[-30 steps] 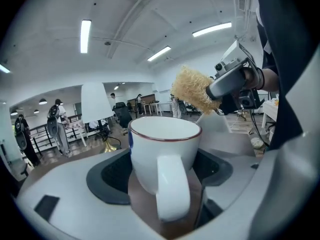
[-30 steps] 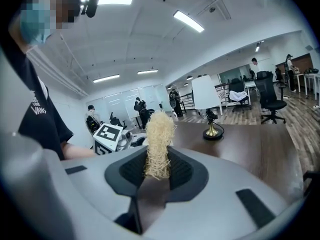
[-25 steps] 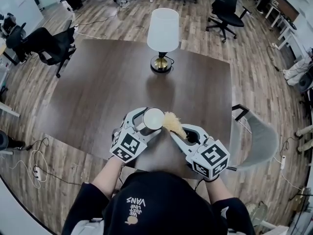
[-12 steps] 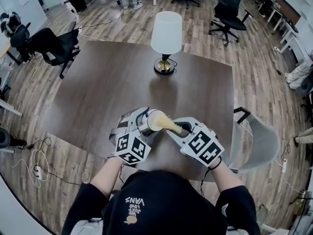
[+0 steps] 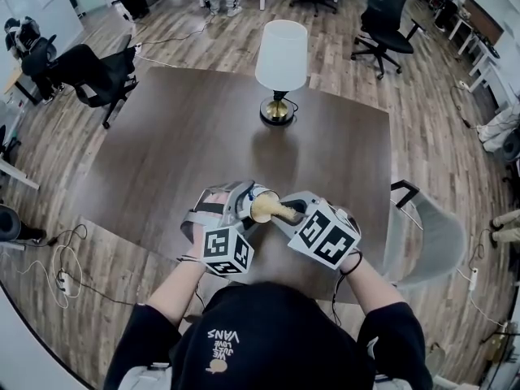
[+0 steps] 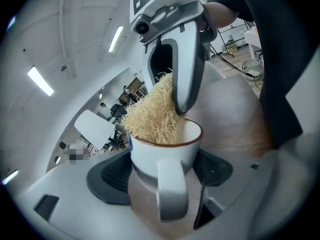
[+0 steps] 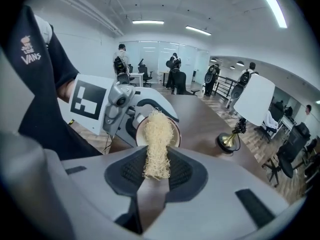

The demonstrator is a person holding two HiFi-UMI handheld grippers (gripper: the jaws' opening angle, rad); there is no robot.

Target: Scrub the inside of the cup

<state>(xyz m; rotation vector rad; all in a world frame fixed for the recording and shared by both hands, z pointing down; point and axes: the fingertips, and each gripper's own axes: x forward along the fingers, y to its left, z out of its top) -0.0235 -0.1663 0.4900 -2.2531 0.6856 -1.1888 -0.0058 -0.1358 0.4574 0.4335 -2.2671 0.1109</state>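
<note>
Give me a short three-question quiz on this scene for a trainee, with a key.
1. What does the left gripper grip? A: the white ceramic cup with a brown rim. B: a sponge. C: nothing.
2. Fill in: the straw-coloured fibre scrubber clamped in the right gripper dips into the ____.
3. True or false: the white-shaded lamp stands on the dark wooden table, beyond both grippers.
Key: 1 A; 2 cup; 3 true.
</note>
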